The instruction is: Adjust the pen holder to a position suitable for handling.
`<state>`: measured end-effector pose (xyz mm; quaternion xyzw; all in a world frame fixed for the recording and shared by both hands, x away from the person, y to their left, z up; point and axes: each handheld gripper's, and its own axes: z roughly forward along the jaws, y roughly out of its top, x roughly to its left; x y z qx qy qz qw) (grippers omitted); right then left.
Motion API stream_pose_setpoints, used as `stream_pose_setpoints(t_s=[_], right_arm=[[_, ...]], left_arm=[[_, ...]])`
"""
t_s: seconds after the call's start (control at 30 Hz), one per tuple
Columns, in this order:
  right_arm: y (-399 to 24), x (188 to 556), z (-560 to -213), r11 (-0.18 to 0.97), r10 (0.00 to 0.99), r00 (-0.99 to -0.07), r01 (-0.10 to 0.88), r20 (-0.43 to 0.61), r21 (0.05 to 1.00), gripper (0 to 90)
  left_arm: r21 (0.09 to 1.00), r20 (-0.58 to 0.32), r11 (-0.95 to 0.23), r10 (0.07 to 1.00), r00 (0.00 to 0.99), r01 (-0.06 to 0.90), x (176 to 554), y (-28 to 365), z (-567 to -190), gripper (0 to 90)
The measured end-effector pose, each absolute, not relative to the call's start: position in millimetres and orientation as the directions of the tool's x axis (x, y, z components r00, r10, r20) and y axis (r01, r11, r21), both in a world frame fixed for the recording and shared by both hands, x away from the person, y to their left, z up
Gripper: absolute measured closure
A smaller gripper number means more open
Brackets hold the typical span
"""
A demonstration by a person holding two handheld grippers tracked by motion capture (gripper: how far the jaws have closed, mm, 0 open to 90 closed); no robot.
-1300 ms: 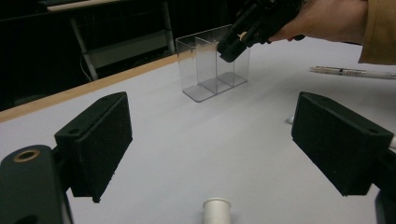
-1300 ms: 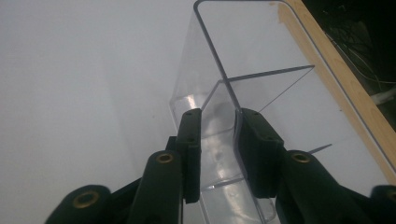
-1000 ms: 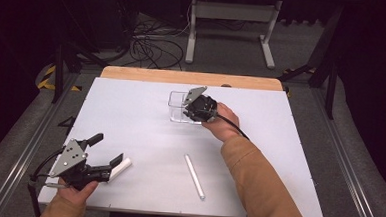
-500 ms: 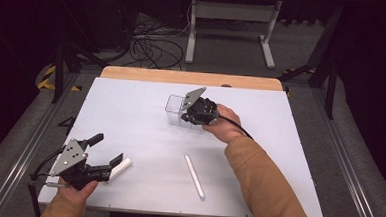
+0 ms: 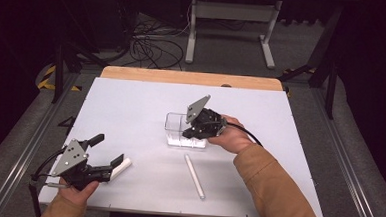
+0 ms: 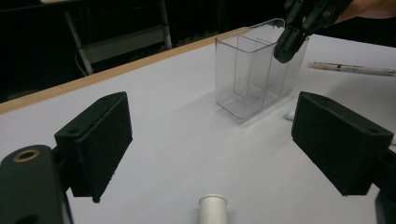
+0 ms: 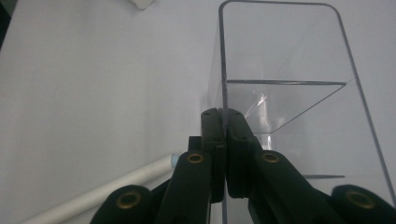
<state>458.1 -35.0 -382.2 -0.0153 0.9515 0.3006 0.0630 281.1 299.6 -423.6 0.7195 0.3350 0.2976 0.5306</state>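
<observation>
Right-hand tongs point(image 5: 188, 133) have just finished closing and now pinch one wall of the clear plastic organiser point(image 5: 177, 132), the thin pane caught between the two pads, as the right gripper view shows. Compared with a second ago, the organiser has travelled with them from the far middle of the white table point(image 5: 131, 105) toward its centre, so the box looks to be in carry rather than merely nudged. It sits at about 12 o'clock from the white pen point(image 5: 194, 175). Left-hand tongs point(image 5: 105, 165) rest at 8 o'clock on the table, jaws apart and holding nothing, with a white tube point(image 5: 120, 166) lying just between their tips. Judging by this, the box is being brought closer for loading.
</observation>
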Motion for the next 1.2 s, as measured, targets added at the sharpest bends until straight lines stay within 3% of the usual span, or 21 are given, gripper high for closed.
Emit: stream_pose_setpoints(t_s=[0.5, 0.9, 1.0, 1.2], right_arm=[[-41, 457, -391, 0.812, 0.001, -0.997, -0.044, -0.077, 0.582, 88.4], [-41, 455, -393, 0.814, -0.006, -0.995, -0.061, -0.096, 0.577, 87.0], [-41, 455, -392, 0.807, -0.003, -0.995, -0.062, -0.101, 0.588, 77.9], [-47, 444, -374, 0.755, 0.09, -0.984, -0.031, -0.151, 0.655, 47.8]], left_arm=[[0.962, 0.071, -0.214, 0.796, 0.6, 0.169, 282, 300, -424, 13.1], [0.962, 0.073, -0.216, 0.795, 0.602, 0.169, 281, 299, -424, 13.1], [0.962, 0.074, -0.216, 0.796, 0.601, 0.168, 281, 299, -424, 13.1], [0.961, 0.074, -0.217, 0.795, 0.601, 0.168, 281, 299, -424, 13.1]])
